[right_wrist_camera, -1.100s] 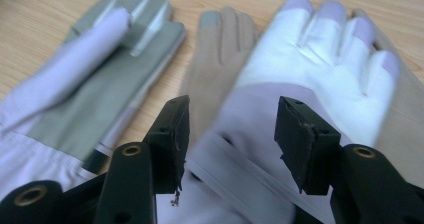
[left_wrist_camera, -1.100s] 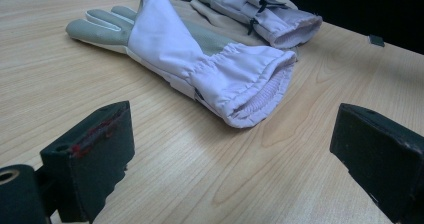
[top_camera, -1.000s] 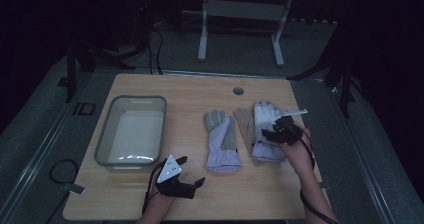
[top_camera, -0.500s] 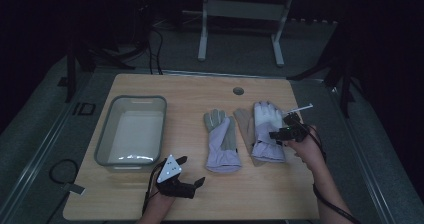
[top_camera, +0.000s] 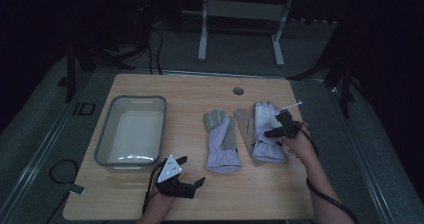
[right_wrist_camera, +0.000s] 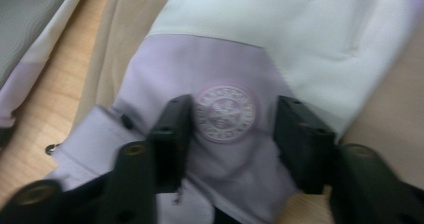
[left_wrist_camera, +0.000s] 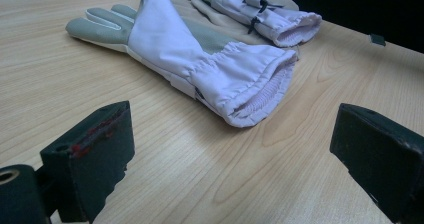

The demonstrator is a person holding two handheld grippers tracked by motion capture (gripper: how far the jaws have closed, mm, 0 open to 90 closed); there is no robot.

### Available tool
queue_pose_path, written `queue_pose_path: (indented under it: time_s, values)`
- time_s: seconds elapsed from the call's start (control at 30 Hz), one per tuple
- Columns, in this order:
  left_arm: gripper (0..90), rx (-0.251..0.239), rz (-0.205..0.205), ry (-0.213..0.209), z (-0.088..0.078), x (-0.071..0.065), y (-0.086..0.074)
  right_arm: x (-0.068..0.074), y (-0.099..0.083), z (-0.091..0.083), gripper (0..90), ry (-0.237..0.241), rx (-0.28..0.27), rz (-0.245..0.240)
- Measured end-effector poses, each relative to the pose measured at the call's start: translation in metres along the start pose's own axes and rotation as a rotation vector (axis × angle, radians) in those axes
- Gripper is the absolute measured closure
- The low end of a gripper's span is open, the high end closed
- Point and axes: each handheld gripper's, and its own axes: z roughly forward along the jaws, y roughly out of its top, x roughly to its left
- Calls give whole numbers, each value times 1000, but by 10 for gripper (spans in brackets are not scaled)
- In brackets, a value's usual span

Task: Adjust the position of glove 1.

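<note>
I see the grey bin (top_camera: 131,131) at the left of the tabletop (top_camera: 200,204), nothing in it. My right tongs (right_wrist_camera: 227,134) sit down on the right glove (top_camera: 266,134), jaws half apart and just now closing, straddling its round cuff badge (right_wrist_camera: 225,114); whether the pads pinch the fabric I cannot tell. My left tongs (top_camera: 192,176) rest wide open, holding nothing, near the left glove (left_wrist_camera: 200,64).

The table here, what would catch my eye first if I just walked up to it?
Probably the two lilac work gloves lying side by side mid-table: the right gripper is down on the right glove, its jaws just closing around the round badge on the cuff. The left glove lies untouched. Left of them stands an empty grey tub, with the left gripper waiting open near the front edge.
</note>
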Motion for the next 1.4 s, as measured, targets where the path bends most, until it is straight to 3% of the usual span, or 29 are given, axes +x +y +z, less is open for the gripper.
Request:
queue_pose_path:
  time_s: [0.07, 0.13, 0.23, 0.4, 0.5, 0.57, 0.6, 0.73, 0.8, 0.97, 1.07, 1.17, 1.27, 1.3, 1.37, 1.4]
  values:
    - [39, 1, 1, 0, 0, 0, 0, -1, -1, 1, 615, 30, -4, 9]
    - [39, 2, 1, 0, 0, 0, 0, -1, -2, 1, 643, 28, -11, 7]
    - [40, 2, 1, 0, 0, 0, 0, 2, -4, -1, 727, 8, -16, -2]
    - [40, 1, 0, 3, 0, 0, 0, 7, -6, -9, 786, -19, -51, 18]
    - [40, 1, 0, 3, 0, 0, 0, 9, -8, -24, 794, -25, -88, 18]
    - [40, 2, 0, 3, 0, 0, 0, 9, -8, -24, 794, -25, -88, 18]
    - [40, 3, 0, 3, 0, 0, 0, 12, -9, -39, 795, -28, -105, 19]
    - [40, 4, 2, 4, 0, 0, 0, 18, -6, -53, 796, -34, -121, 9]
    - [40, 4, 2, 6, 1, 0, 0, 28, -1, -68, 796, -32, -140, -9]
    - [40, 3, 4, 8, 1, -1, 0, 45, 7, -86, 796, -15, -173, -31]
    - [40, 4, 6, 7, 1, -1, 0, 66, 14, -97, 795, -1, -194, -39]
    - [40, 3, 9, 7, 0, -1, 0, 77, 17, -98, 795, 18, -193, -46]
    - [40, 4, 12, 10, 0, -1, 0, 96, 21, -94, 795, 47, -186, -60]
    - [40, 3, 12, 10, 0, -1, 0, 108, 24, -90, 795, 61, -174, -64]
    - [40, 1, 10, 10, 0, -1, 0, 114, 25, -88, 794, 68, -164, -72]
    - [40, 1, 10, 10, 0, -1, 0, 127, 28, -83, 794, 69, -152, -86]
